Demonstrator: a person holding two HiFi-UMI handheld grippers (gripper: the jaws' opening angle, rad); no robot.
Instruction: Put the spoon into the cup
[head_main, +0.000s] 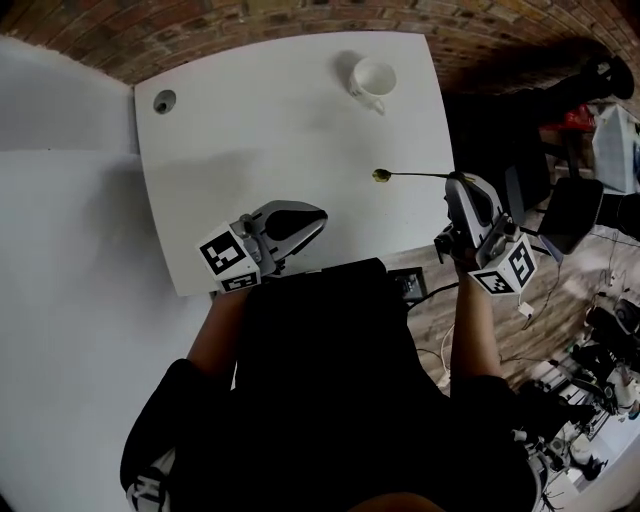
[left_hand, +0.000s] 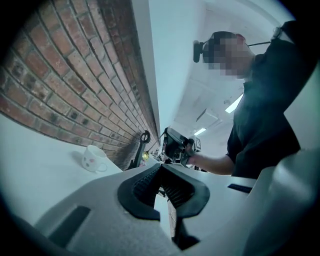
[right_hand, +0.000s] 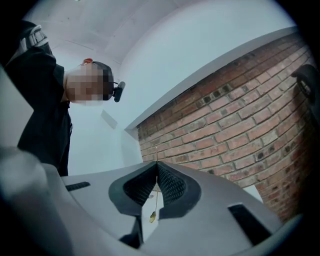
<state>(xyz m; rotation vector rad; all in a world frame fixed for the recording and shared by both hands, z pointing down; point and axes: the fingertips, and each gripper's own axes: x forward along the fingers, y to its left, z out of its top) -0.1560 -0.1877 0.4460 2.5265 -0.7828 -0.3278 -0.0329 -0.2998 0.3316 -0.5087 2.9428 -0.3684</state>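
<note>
A white cup (head_main: 372, 80) stands upright near the far edge of the white table (head_main: 280, 130); in the left gripper view the cup (left_hand: 93, 159) shows against the brick. My right gripper (head_main: 452, 178) hangs at the table's right edge, shut on the thin handle of a gold spoon (head_main: 410, 174). The spoon's bowl points left over the table, well short of the cup. In the right gripper view the spoon (right_hand: 155, 200) runs between the closed jaws of the right gripper (right_hand: 157, 163). My left gripper (head_main: 320, 215) is shut and holds nothing, above the table's near edge.
A round cable hole (head_main: 163, 101) sits in the table's far left corner. A white wall panel (head_main: 60, 300) lies to the left. Right of the table, dark chairs and cluttered gear (head_main: 590, 330) stand on the floor. My own torso fills the lower head view.
</note>
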